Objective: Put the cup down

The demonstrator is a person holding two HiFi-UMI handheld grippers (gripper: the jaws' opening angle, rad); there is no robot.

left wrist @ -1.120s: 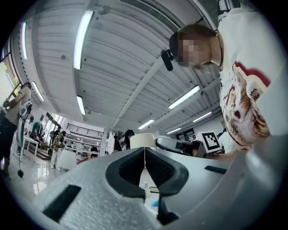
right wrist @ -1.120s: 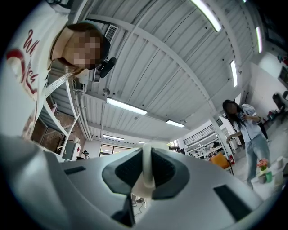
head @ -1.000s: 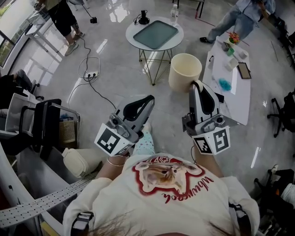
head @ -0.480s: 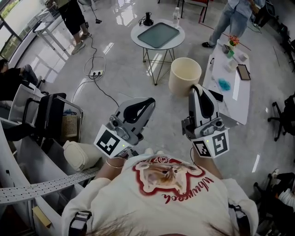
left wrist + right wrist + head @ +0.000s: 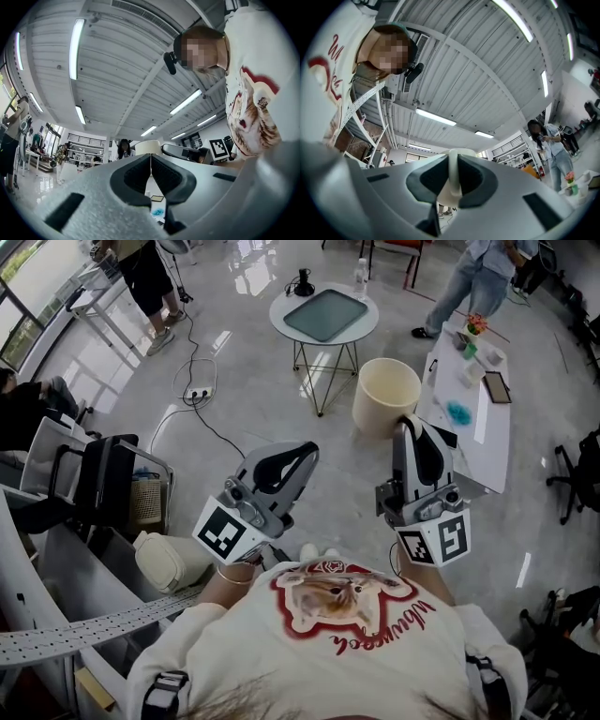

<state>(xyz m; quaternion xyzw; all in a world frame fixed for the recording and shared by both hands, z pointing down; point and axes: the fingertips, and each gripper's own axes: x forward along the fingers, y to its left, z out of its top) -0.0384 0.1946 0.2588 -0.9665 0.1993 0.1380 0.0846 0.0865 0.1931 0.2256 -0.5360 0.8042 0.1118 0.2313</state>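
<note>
The cream cup (image 5: 386, 395) hangs at the tip of the right hand-held gripper (image 5: 410, 423), its wall pinched between the nearly closed jaws; it is off the floor (image 5: 244, 399), near the white table (image 5: 473, 418); its inside looks empty; the left hand-held gripper (image 5: 305, 451) is closed on nothing; both point forward, slightly upward, before the chest.

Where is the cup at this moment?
Head view, right of centre: the cup hangs in the right tongs, gripped by its wall, between the round table and the white table.
</note>
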